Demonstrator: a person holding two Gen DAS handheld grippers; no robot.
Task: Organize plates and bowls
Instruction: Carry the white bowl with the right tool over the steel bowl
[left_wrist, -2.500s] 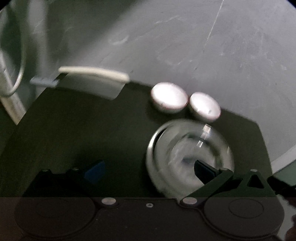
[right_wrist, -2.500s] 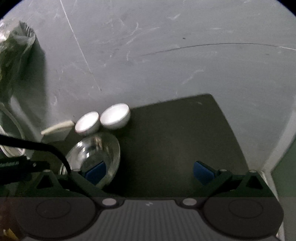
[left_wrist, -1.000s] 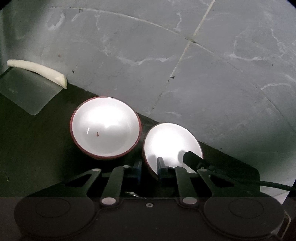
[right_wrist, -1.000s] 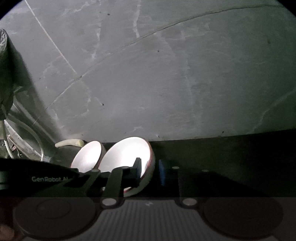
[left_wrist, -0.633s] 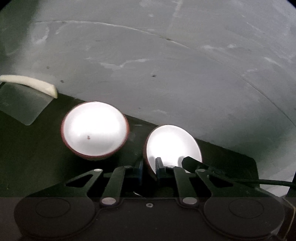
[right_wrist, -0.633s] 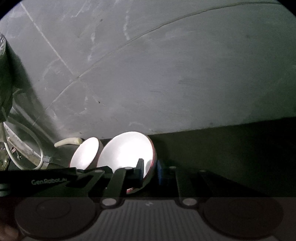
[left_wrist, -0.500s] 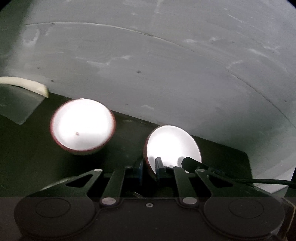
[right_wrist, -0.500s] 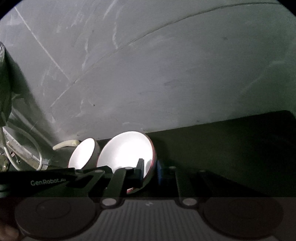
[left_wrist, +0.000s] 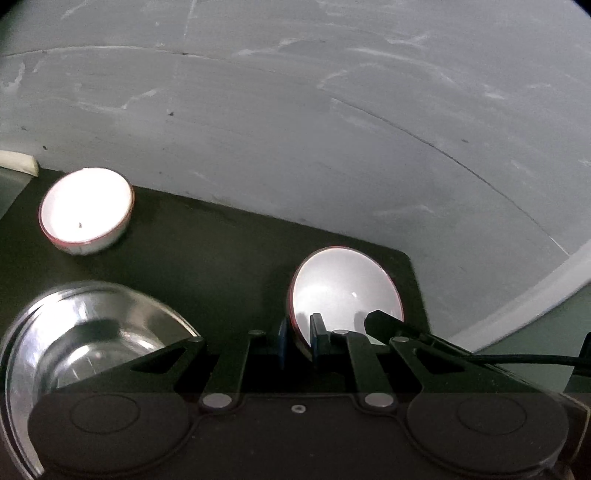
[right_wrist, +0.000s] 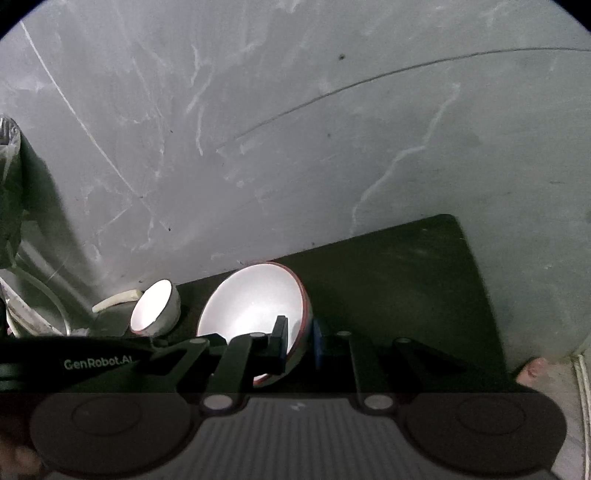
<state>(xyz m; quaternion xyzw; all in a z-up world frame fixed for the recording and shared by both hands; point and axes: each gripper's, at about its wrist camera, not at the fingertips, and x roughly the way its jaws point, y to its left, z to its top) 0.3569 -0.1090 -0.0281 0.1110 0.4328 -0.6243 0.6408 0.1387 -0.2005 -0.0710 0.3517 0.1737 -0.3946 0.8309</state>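
Observation:
Both grippers hold one white bowl with a red rim, tilted above the black mat. My left gripper is shut on its left rim. In the right wrist view my right gripper is shut on the right rim of the same bowl. A finger of the right gripper reaches into the bowl in the left wrist view. A second white bowl stands upright at the mat's far left, also seen as the smaller bowl. A shiny steel bowl lies at the lower left.
The mat lies on a grey scratched floor. A pale scraper sits at the mat's far left corner. A crumpled bag and wire hoop stand further left. A fingertip shows at the right edge.
The held bowl has moved right, away from the second bowl, and both grippers have pulled back. The steel bowl has come into the left wrist view.

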